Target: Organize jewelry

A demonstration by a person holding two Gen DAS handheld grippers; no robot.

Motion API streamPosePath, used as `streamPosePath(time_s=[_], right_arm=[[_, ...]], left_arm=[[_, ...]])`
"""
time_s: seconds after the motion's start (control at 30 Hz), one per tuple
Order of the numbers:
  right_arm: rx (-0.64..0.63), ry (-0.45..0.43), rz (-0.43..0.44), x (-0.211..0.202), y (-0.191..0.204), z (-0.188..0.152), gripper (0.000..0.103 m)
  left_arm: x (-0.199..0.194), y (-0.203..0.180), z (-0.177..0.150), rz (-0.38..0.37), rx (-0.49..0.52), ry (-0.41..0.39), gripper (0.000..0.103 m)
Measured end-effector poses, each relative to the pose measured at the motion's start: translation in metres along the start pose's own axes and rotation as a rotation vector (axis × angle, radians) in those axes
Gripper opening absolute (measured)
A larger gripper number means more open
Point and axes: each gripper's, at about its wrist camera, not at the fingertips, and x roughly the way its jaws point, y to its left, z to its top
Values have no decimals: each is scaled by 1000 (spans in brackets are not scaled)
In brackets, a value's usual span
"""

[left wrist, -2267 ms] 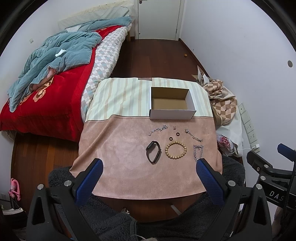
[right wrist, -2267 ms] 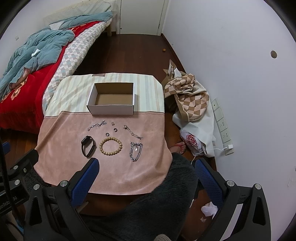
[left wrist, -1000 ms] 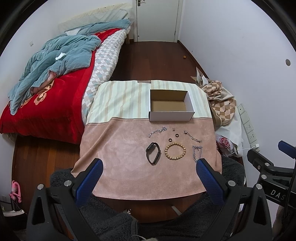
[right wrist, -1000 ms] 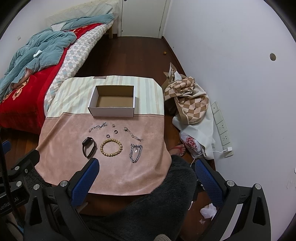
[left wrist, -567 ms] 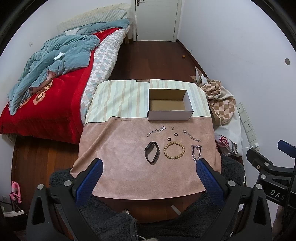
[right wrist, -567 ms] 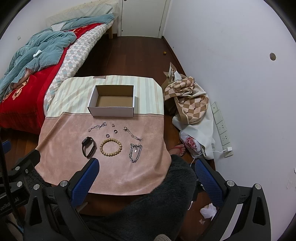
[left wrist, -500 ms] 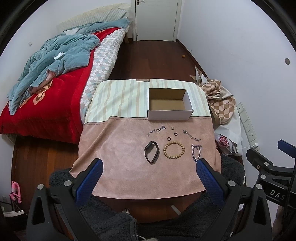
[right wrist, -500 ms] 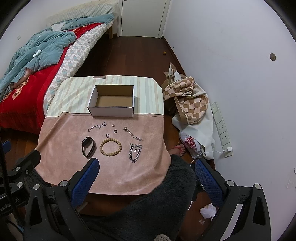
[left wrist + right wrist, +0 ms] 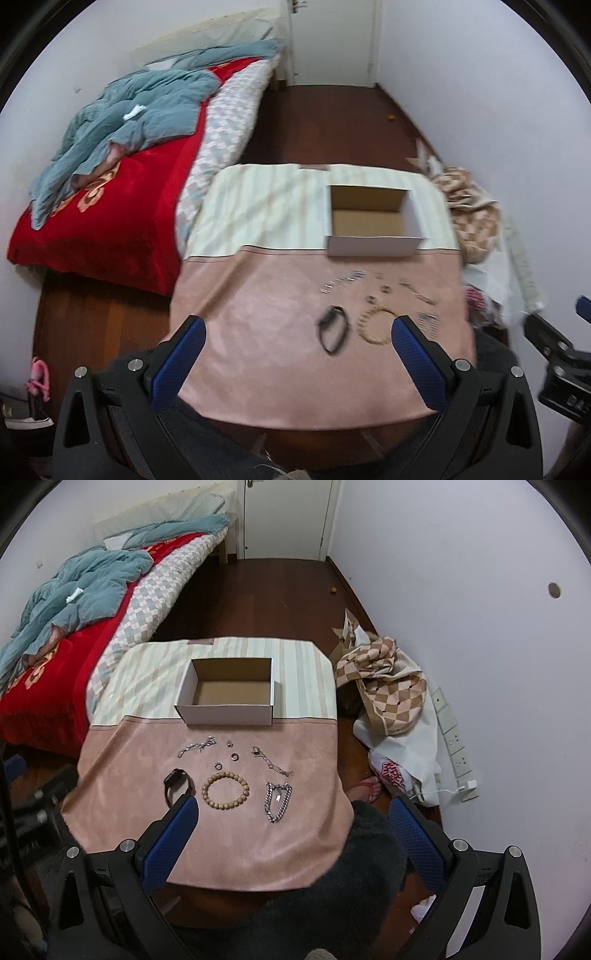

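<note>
Landmark: cardboard box (image 9: 227,692) on the table (image 9: 122,768), open, empty. Jewelry lies on the near side of it: black band (image 9: 176,782) partly behind a blue fingertip (image 9: 173,836), then bead bracelet (image 9: 225,789), then silver chain (image 9: 277,800). Small rings (image 9: 234,756) too small to resolve. Left view blurred. Left gripper (image 9: 295,360) and right gripper (image 9: 293,840) both spread wide, holding nothing.

You are looking at one box (image 9: 226,712), one bead ring (image 9: 225,790), one black band (image 9: 176,782), three chains (image 9: 277,800), and three tiny rings (image 9: 235,757) sitting on one table (image 9: 236,842).
</note>
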Motion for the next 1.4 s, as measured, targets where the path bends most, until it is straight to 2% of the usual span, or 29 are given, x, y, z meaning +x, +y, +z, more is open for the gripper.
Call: streamPosePath(time_s=[0.2, 0.3, 0.37, 0.43, 0.6, 0.73, 0.8, 0.87, 0.9, 0.93, 0.97, 1.0, 1.13, 1.2, 1.4], right_arm=[[-23, 113, 33, 95, 19, 3, 103], [-13, 157, 55, 147, 29, -2, 101], [-17, 208, 67, 182, 37, -7, 89], [-18, 251, 79, 210, 45, -12, 84], [-19, 323, 78, 254, 54, -23, 81], [-17, 351, 76, 266, 53, -30, 81], [-12, 361, 80, 267, 49, -31, 81], [-10, 368, 83, 269, 46, -32, 81], [-10, 369, 84, 270, 46, -32, 81], [-11, 372, 88, 271, 46, -31, 82], [-12, 373, 97, 272, 46, -31, 82], [-13, 373, 105, 273, 47, -30, 81], [-32, 370, 116, 277, 55, -30, 80], [-51, 379, 114, 280, 62, -31, 72], [-77, 354, 116, 276, 76, -33, 66]], left_arm=[[81, 6, -3, 104, 17, 102, 103], [120, 7, -11, 121, 32, 167, 102], [140, 8, -16, 105, 27, 210, 102], [161, 7, -21, 88, 23, 250, 102], [195, -7, -31, 3, 35, 329, 95], [219, -25, -35, -21, 84, 370, 93], [230, -32, -38, -32, 104, 390, 75], [238, -36, -41, -45, 111, 416, 49], [242, -38, -43, -58, 115, 426, 44], [241, -39, -43, -66, 114, 407, 35], [241, -41, -42, -61, 124, 397, 21], [240, -42, -43, -56, 138, 390, 15], [238, -33, -46, -14, 141, 372, 12], [238, -26, -48, 13, 137, 365, 11], [229, -23, -55, 12, 110, 359, 11]])
